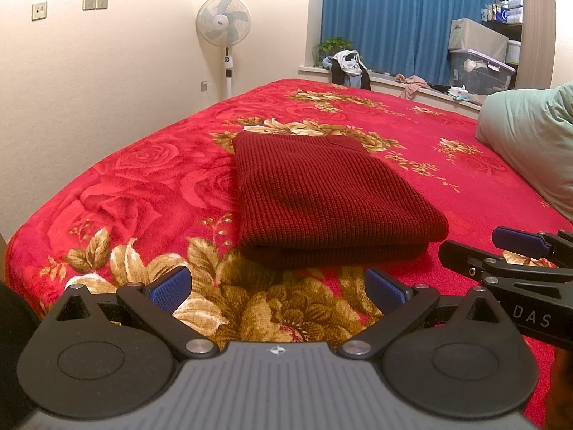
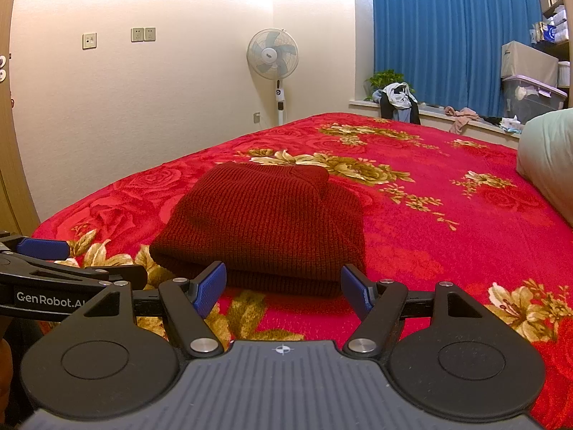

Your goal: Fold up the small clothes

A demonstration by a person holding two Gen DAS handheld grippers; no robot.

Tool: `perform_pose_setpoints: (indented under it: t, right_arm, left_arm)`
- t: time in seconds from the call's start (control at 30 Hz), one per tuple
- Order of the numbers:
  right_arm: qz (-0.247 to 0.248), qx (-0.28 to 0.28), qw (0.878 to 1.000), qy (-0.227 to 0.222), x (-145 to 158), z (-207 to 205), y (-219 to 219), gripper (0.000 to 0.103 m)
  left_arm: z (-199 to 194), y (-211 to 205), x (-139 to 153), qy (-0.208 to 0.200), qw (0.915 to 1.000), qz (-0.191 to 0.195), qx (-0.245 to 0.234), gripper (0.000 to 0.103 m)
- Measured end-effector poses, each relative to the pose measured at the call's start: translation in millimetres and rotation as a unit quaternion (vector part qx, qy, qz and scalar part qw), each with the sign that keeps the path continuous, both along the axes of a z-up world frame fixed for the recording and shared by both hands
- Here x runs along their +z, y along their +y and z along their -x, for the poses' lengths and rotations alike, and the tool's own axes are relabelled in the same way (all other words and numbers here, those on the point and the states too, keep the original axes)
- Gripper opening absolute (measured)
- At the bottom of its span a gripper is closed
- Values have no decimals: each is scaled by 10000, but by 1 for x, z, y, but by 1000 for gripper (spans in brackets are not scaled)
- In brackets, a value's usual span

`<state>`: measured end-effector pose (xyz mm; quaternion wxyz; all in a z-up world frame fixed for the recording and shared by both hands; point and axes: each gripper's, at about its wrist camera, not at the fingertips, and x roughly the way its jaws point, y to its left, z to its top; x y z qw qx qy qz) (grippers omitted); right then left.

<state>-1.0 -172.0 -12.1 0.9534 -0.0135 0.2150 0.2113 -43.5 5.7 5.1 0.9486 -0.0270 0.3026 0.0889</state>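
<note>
Both grippers (image 1: pixel 277 288) (image 2: pixel 283 288) open; folded sweater (image 1: pixel 322 200) lengthwise away, fold nearest.

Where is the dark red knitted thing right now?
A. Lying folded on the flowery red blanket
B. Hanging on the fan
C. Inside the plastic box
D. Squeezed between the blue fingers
A: the dark red knitted garment lies folded on the flowery red blanket, ahead of both open grippers, with nothing gripping it.
</note>
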Motion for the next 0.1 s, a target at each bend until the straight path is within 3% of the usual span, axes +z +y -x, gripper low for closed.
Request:
perform_pose_setpoints:
  t: [0.1]
  right_arm:
    - [0, -3, 10000, 3, 0, 0, 0, 72]
  left_arm:
    - [0, 0, 0, 5, 10000, 0, -2, 103]
